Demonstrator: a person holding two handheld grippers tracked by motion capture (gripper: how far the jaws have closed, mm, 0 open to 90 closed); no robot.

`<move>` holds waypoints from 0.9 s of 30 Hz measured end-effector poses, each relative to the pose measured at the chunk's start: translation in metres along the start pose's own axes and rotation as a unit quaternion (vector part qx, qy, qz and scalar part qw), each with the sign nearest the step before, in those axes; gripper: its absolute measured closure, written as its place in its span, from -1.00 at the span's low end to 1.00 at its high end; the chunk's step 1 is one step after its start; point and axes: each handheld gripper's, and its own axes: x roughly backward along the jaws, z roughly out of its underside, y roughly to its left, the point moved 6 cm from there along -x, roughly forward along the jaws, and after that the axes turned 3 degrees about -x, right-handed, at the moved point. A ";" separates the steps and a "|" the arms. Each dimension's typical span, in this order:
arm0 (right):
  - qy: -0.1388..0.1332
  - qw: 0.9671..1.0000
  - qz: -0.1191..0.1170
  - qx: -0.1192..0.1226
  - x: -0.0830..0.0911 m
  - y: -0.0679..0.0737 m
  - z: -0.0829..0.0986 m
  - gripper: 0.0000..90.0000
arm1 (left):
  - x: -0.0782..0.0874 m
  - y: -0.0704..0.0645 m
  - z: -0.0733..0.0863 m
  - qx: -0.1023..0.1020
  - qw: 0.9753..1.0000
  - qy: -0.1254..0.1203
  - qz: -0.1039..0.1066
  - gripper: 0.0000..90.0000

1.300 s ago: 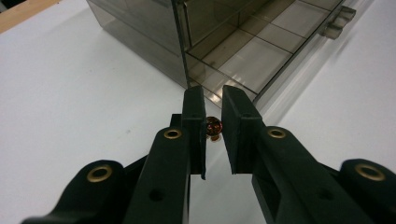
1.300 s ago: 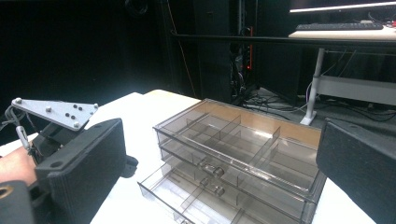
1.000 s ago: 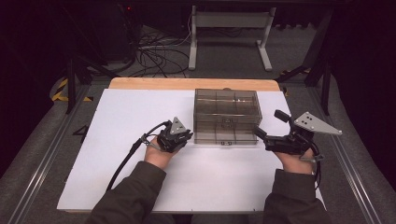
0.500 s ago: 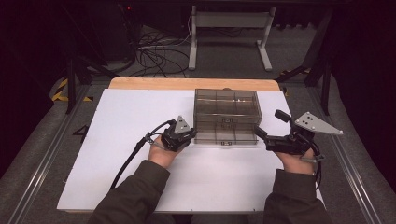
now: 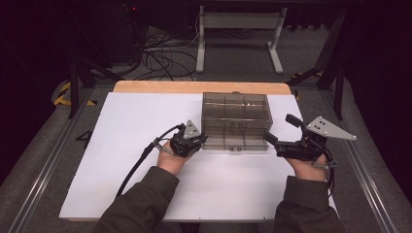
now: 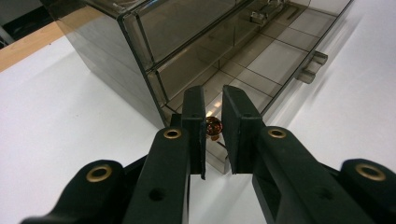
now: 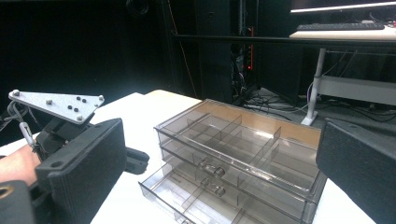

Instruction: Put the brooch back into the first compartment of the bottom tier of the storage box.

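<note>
1. Work surface: a white sheet (image 5: 121,145) covers most of the table and takes up the centre and lower half of the high view. A strip of bare wooden tabletop (image 5: 160,87) shows along its far edge.
2. Drawer box (image 5: 235,121): smoke-tinted clear plastic with inner dividers, standing on the sheet right of centre in the high view. Its lower drawer (image 7: 187,196) is pulled out partway toward the person, as seen at bottom centre of the right gripper view.
3. Left gripper (image 5: 197,141): held low at the near left corner of the box. In the left gripper view its jaws are narrow, pinching a small reddish-brown bead (image 6: 213,128) at centre frame, just beside the corner of the open drawer.
4. Right gripper (image 5: 281,133): held right of the box, close to its near right corner, apart from it; jaws wide, nothing between them. A grey three-cornered plate (image 5: 329,128) sits on top.
5. Cable (image 5: 133,167): black, trailing from the left gripper toward lower left across the sheet.
6. Sleeves (image 5: 141,208): dark olive, entering from the bottom edge of the high view.
7. Room, upper part of the high view: dark; grey floor (image 5: 29,145), a grey metal stand (image 5: 238,29) at top centre, tangled cables (image 5: 163,58) upper left, yellow-and-black tape (image 5: 62,92) at left.
8. Room, right gripper view: a desk with a keyboard (image 7: 341,27) at upper right.
</note>
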 end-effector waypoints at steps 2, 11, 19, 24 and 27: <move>0.000 1.000 0.000 0.000 0.000 0.000 0.000 -0.95 | -0.001 0.000 0.000 0.004 1.000 -0.003 0.001 0.78; -0.001 1.000 0.000 0.000 0.000 -0.001 0.000 -0.95 | -0.006 -0.001 0.000 0.014 1.000 -0.007 0.008 0.77; -0.001 1.000 0.000 -0.003 0.001 -0.001 0.000 -0.95 | -0.010 -0.001 0.000 0.024 1.000 -0.015 0.011 0.77; -0.001 1.000 0.000 -0.004 0.001 -0.001 0.000 -0.95 | -0.012 -0.002 0.000 0.033 0.999 -0.018 0.019 0.77; -0.002 1.000 0.001 -0.003 0.002 -0.001 -0.001 -0.95 | -0.014 -0.003 0.000 0.039 0.999 -0.020 0.024 0.76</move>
